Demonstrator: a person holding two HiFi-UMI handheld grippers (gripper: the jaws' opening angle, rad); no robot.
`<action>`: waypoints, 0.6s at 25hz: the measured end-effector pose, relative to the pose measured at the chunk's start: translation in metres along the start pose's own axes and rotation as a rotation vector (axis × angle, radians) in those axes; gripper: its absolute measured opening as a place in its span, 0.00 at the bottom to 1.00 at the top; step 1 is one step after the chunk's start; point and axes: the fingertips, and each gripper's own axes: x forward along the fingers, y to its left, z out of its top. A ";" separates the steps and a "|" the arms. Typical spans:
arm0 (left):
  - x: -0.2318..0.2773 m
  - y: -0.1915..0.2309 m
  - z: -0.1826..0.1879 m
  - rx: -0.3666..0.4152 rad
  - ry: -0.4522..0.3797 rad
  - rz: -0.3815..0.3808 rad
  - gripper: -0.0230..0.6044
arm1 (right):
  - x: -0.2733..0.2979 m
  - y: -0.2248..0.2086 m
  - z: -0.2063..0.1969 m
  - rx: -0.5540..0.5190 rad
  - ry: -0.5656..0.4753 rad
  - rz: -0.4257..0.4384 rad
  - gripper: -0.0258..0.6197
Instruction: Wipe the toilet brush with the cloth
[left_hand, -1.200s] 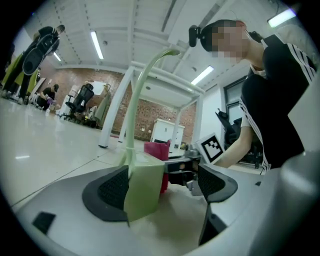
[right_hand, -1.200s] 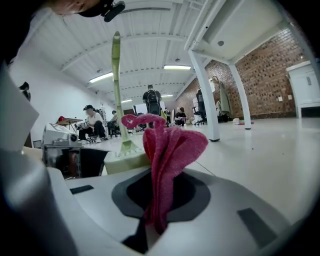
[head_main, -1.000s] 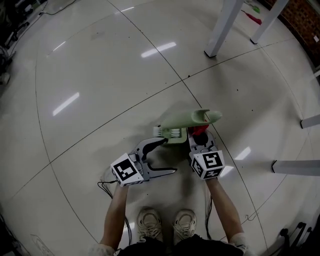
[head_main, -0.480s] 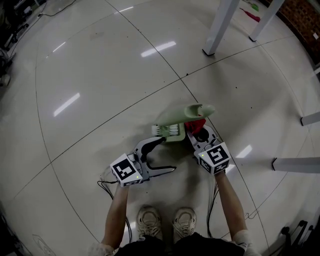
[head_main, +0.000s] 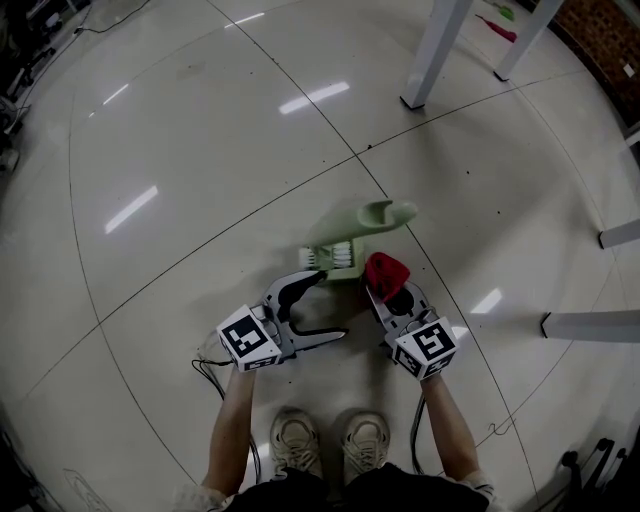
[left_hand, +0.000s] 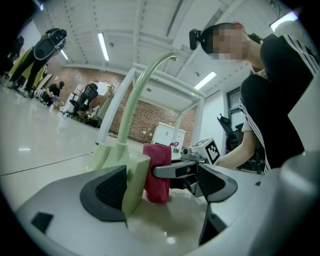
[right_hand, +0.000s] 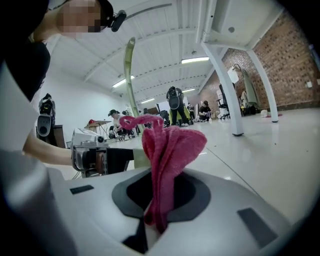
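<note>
Left gripper: a grey hand-held gripper with a black-and-white marker cube (head_main: 332, 306), low over the floor. Its jaws are spread wide and clamp nothing. The far jaw's tip lies just beside the brush head.
Floor: glossy pale tiled floor (head_main: 200, 150) with thin dark seams.
Toilet brush: a pale green plastic toilet brush with white bristles (head_main: 365, 225). It lies on the floor in front of both grippers, its long curved handle pointing away from the person and to the right.
Cloth: a bunched red cloth (head_main: 386, 272) close against the right side of the brush head, standing up out of the right gripper.
Right gripper: a matching grey gripper with a marker cube (head_main: 392, 296). Its jaws are pressed together on the cloth's lower folds.
Table legs: white square metal legs (head_main: 432, 55) at the upper right, well apart from the brush.
</note>
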 end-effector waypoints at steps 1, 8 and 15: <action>0.000 0.000 0.000 0.001 -0.001 0.000 0.72 | -0.003 0.003 0.000 0.020 -0.007 0.000 0.09; -0.005 0.002 0.001 -0.059 -0.047 0.009 0.72 | -0.026 0.008 -0.002 0.011 -0.073 -0.265 0.09; -0.027 0.021 -0.004 -0.112 -0.090 0.072 0.72 | -0.015 0.021 -0.008 0.005 -0.070 -0.332 0.09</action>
